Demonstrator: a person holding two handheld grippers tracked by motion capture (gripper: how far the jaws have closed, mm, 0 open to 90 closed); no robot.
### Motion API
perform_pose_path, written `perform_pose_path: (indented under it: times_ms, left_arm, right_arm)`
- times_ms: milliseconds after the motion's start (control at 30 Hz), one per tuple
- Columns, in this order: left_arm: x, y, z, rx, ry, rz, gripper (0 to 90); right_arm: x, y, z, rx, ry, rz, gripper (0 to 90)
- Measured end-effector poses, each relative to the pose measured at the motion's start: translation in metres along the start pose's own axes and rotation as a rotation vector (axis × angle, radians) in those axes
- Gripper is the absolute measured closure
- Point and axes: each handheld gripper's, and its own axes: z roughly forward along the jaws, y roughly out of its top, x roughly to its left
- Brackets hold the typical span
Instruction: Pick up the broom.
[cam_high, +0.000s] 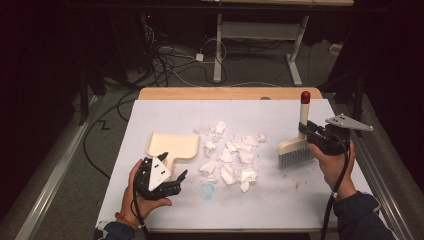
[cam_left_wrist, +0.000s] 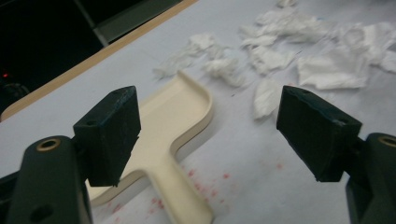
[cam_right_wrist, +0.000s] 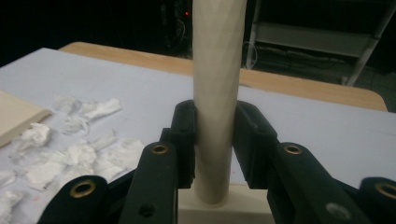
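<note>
Right gripper view: right gripper clenched on smooth round cream brush handle. Left gripper released wide over flat cream plastic dustpan, near crumpled white paper scraps.

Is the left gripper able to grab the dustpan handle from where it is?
Probably yes. The left gripper is open right over the dustpan handle, with nothing between them; the paper scraps lie farther off.

Brush: cream, red-tipped handle upright, bristles down at your right.
Dustpan: cream, flat, left of paper scraps.
</note>
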Motion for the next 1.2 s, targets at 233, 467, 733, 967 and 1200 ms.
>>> perform_pose_path:
  times_ms: [233,467,733,967,1200]
  left_arm:
    - [-0.016,0.020,0.010,-0.024,-0.059,0.032,20.6]
    - [-0.037,0.043,0.024,-0.062,-0.142,0.055,19.9]
    - [-0.066,0.079,0.044,-0.153,-0.280,0.040,19.8]
    - [-0.092,0.106,0.067,-0.212,-0.390,-0.015,23.5]
    - [-0.100,0.112,0.085,-0.200,-0.402,-0.035,32.6]
  right_arm:
    - [0.020,0.007,-0.013,-0.067,0.056,-0.030,72.1]
    - [0.039,0.010,-0.021,-0.104,0.102,-0.054,72.1]
    - [0.062,0.009,-0.028,-0.138,0.154,-0.070,72.1]
    - [0.081,0.008,-0.034,-0.164,0.193,-0.094,72.1]
    - [0.094,0.006,-0.037,-0.184,0.219,-0.104,72.0]
